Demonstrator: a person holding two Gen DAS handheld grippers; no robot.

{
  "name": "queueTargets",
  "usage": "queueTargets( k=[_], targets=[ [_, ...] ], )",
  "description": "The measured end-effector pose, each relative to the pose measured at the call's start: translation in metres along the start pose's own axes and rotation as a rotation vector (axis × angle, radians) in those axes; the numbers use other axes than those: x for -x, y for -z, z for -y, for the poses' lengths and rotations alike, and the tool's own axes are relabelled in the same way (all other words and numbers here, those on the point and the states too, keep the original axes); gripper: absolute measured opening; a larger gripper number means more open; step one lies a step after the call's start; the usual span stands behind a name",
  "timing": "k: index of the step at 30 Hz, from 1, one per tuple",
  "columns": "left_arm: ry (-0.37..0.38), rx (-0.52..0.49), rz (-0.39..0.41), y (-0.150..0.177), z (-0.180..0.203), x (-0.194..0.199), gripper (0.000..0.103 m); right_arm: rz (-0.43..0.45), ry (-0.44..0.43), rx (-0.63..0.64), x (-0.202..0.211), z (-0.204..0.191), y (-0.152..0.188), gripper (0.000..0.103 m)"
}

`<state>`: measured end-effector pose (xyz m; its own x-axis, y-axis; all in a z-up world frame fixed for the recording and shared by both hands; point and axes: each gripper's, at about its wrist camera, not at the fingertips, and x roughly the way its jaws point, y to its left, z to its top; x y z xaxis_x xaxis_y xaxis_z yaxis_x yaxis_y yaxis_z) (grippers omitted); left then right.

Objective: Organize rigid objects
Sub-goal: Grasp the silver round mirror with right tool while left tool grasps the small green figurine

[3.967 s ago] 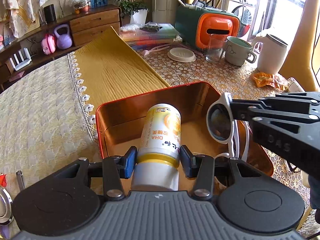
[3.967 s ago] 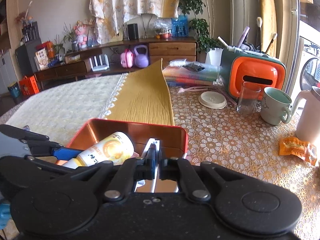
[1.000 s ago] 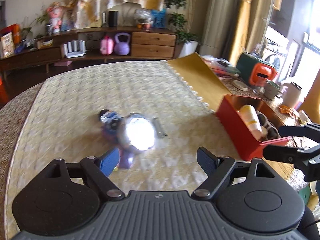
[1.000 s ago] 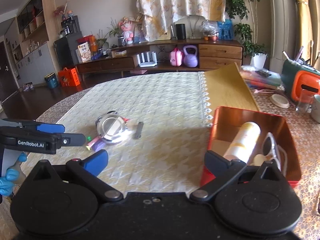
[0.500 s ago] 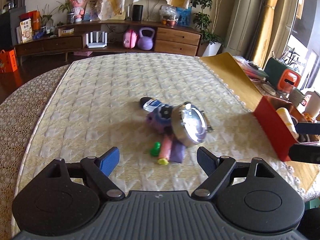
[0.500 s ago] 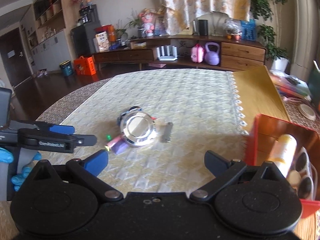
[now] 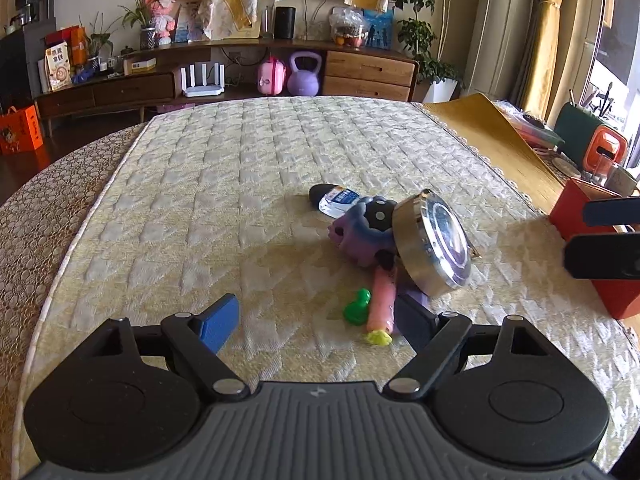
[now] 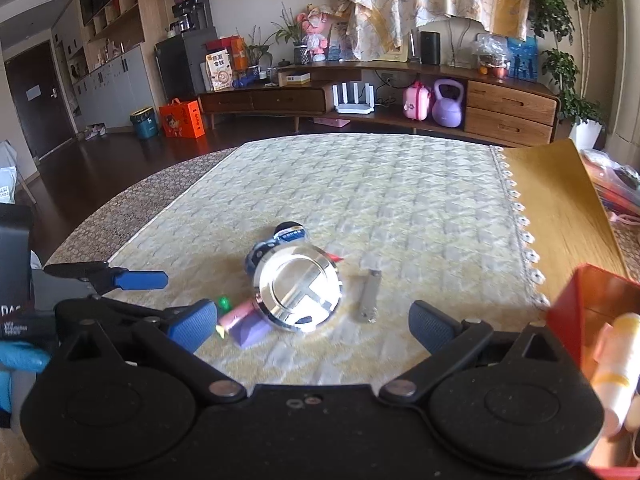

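Left gripper (image 7: 316, 320) and right gripper (image 8: 312, 326) both spread wide, nothing held, above the near edge of the table (image 7: 200, 184). Small pile mid-table: round metal lid (image 8: 298, 294) tilted over purple toy (image 7: 362, 232), pink stick (image 7: 382, 304) and green piece (image 7: 357, 307) beside. Red tin (image 8: 592, 300) at right edge, yellow-white bottle (image 8: 616, 364) lying inside.

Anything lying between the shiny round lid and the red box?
Yes: in the right wrist view, a small metal clip lies on the quilted cloth between the shiny round lid and the red box.
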<state>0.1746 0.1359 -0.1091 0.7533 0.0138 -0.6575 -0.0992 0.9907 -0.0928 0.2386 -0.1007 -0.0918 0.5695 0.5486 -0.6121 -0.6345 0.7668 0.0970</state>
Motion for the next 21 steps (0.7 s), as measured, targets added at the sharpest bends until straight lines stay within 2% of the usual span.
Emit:
queueTargets(
  k=[9,11,15,17,21],
  targets=[
    [0.027,0.016,0.016,-0.001,-0.002,-0.011,0.084,-0.027,-0.008,-0.016,-0.037,-0.006,-0.011,0.102],
    [0.038,0.023,0.014,-0.001,-0.002,-0.014,0.077,-0.036,-0.010,-0.027,-0.045,-0.006,-0.013,0.102],
    [0.049,0.030,0.002,0.000,-0.001,-0.019,0.072,-0.056,-0.009,-0.065,-0.059,-0.003,-0.012,0.102],
    [0.069,0.037,0.003,0.000,-0.001,-0.020,0.064,-0.062,-0.013,-0.090,-0.064,0.000,-0.012,0.102],
    [0.092,0.043,0.005,0.000,0.001,-0.021,0.055,-0.076,-0.027,-0.116,-0.072,0.002,-0.011,0.102]
  ],
)
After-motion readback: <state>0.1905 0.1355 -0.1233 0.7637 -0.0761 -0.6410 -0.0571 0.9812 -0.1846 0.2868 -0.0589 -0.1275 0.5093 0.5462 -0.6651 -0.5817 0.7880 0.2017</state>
